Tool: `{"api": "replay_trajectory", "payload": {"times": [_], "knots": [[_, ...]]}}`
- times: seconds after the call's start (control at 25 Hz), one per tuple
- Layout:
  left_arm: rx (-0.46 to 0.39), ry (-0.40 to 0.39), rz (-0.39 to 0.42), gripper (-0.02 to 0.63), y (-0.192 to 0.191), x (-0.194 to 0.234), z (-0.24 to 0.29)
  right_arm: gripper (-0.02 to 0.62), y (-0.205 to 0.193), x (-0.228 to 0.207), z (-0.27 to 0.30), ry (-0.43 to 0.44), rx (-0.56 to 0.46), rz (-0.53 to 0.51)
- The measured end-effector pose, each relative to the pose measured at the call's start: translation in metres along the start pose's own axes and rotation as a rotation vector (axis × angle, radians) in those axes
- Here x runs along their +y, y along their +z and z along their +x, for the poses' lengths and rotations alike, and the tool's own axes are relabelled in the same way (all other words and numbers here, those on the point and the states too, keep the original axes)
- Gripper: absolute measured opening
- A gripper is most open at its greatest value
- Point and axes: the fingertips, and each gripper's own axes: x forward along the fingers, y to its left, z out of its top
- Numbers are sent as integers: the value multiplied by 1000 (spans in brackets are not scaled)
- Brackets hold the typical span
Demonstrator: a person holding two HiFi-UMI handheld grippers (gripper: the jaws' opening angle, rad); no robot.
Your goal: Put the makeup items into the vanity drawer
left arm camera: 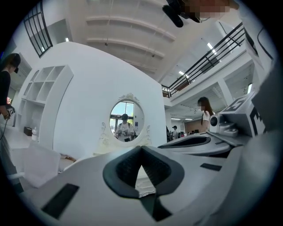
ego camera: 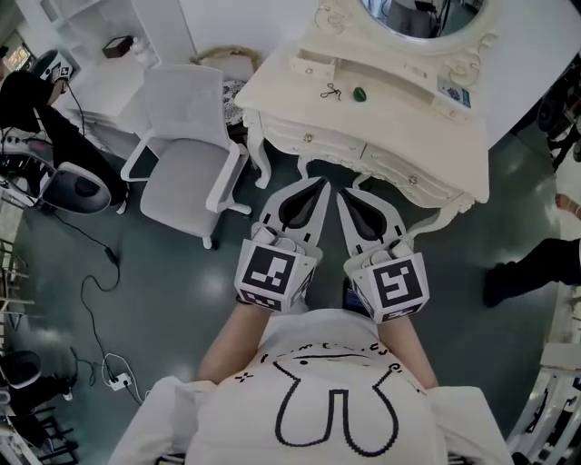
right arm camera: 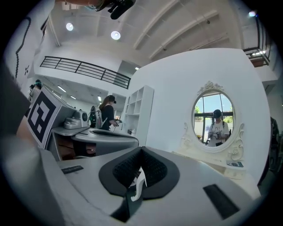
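**Spotter:** What are your grippers doing?

**Operator:** I see both side by side, pointing level at the vanity (ego camera: 272, 86). My left gripper (ego camera: 320, 184) has its jaws closed tip to tip, with nothing between them. My right gripper (ego camera: 350, 193) is the same, pads together and empty.

**Spotter:** And the makeup items?

**Operator:** They lie on the vanity top, near the oval mirror (ego camera: 422, 18). A small green item (ego camera: 359, 93) sits just right of a thin dark metal tool (ego camera: 330, 91); I can't tell what kind. Both are well apart from my jaws.

**Spotter:** The drawers?

**Operator:** The left drawer (ego camera: 313, 138) and right drawer (ego camera: 408, 177) are both shut. A white chair (ego camera: 186, 136) stands left of the vanity.
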Motion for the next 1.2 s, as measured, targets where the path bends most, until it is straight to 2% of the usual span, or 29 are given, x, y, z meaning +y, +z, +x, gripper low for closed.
{"api": "replay_trajectory", "payload": {"times": [0.12, 0.28, 0.6, 0.92, 1.08, 1.2], "knots": [[-2, -16, 3, 11, 1, 26, 20, 21, -1, -11, 31, 3, 21, 12], [-5, -39, 2, 11, 1, 53, 47, 21, -7, -32, 62, -34, 42, 51], [7, -75, -12, 11, -4, 86, 92, 21, -15, -70, 100, -83, 51, 58], [37, -91, -30, 11, -14, 105, 133, 20, -24, -105, 128, -64, 39, 102], [51, -89, -22, 11, -19, 116, 156, 20, -25, -125, 146, -59, 36, 28], [60, -82, -21, 11, -22, 128, 178, 18, -26, -138, 162, -11, 48, 17]]}}
